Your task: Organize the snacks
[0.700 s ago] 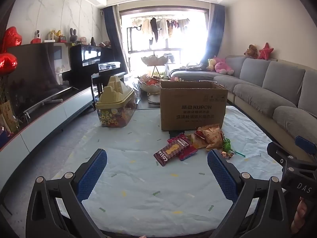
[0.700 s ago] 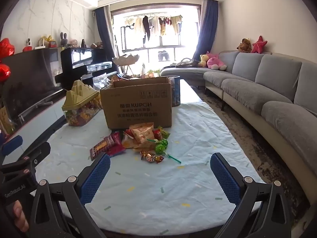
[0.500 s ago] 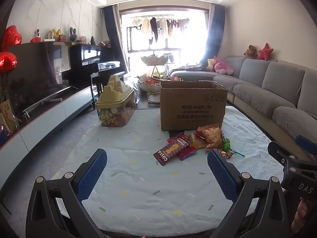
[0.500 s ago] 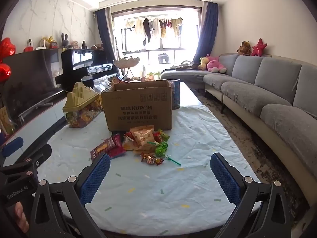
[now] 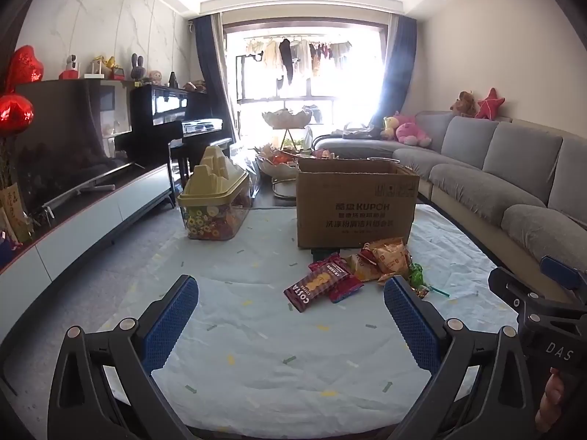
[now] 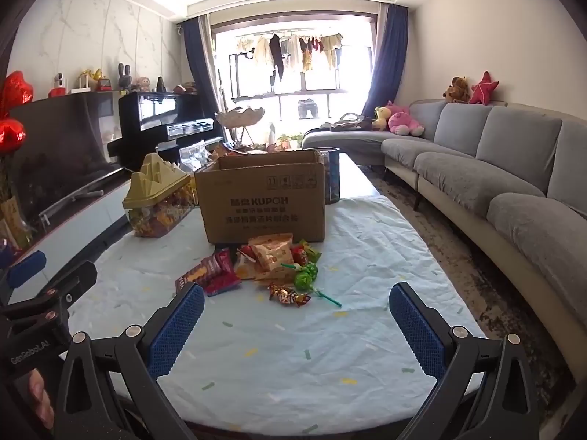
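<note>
Snacks (image 6: 271, 267) overlap by the cardboard box (image 6: 262, 198); my wide-open, empty hand-held grippers (image 5: 291, 310) (image 6: 297, 317) could pinch two wrappers together.

The cardboard box (image 6: 262, 198) is brown, the tablecloth (image 6: 367, 242) is light blue with little coloured specks, and the lollipops (image 6: 306, 275) are green.

My materials here
Matt cardboard box (image 6: 262, 198), glossy foil snack packets (image 6: 271, 255), wrinkled cloth on the table (image 6: 293, 366), and my gripper pads (image 6: 176, 330) of dimpled blue rubber.
</note>
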`<state>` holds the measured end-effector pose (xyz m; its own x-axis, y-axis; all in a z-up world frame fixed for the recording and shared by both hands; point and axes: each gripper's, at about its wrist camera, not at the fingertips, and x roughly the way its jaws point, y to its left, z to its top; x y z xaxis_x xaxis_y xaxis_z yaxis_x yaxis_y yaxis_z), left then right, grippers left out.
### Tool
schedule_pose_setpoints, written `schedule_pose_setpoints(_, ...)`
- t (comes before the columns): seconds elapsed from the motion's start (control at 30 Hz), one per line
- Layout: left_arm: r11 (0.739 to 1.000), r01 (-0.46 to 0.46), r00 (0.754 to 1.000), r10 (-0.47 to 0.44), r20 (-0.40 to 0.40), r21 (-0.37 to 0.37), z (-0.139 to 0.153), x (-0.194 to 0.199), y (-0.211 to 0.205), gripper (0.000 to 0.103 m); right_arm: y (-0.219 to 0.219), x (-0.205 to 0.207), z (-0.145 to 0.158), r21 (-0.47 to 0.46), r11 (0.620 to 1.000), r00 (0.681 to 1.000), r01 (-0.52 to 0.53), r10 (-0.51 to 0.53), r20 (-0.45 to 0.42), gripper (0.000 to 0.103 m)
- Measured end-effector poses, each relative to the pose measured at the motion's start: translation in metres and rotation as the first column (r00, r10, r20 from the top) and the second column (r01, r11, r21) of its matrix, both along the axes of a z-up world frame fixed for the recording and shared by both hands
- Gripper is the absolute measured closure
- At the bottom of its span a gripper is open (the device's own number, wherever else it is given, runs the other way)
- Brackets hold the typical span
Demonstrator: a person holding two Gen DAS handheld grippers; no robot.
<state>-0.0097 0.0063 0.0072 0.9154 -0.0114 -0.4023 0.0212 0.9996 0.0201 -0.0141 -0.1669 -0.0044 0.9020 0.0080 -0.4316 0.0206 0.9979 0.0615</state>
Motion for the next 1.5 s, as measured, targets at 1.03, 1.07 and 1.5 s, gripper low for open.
schedule_pose_setpoints(1.03,1.000,0.009,1.000,-0.009,0.012,-0.005,0.0065,-0.0060,0.0017,0.000,0.0033,-0.0012,0.0013,0.015,1.000,1.000,-0.026,0.026,-0.005,0.001)
schedule_pose_setpoints(1.07,1.000,0.010,1.000,-0.010,0.012,-0.005,0.0062,-0.0063,0.0018,0.000,0.0033,-0.0011,0.0014,0.014,1.000,1.000,-0.028,0.028,-0.006,0.001)
schedule_pose_setpoints(1.5,1.000,0.008,1.000,-0.008,0.012,-0.004,0.0059,-0.0062,0.0017,0.000,0.0028,-0.0022,0.0018,0.015,0.999,1.000,-0.031,0.031,-0.003,0.001)
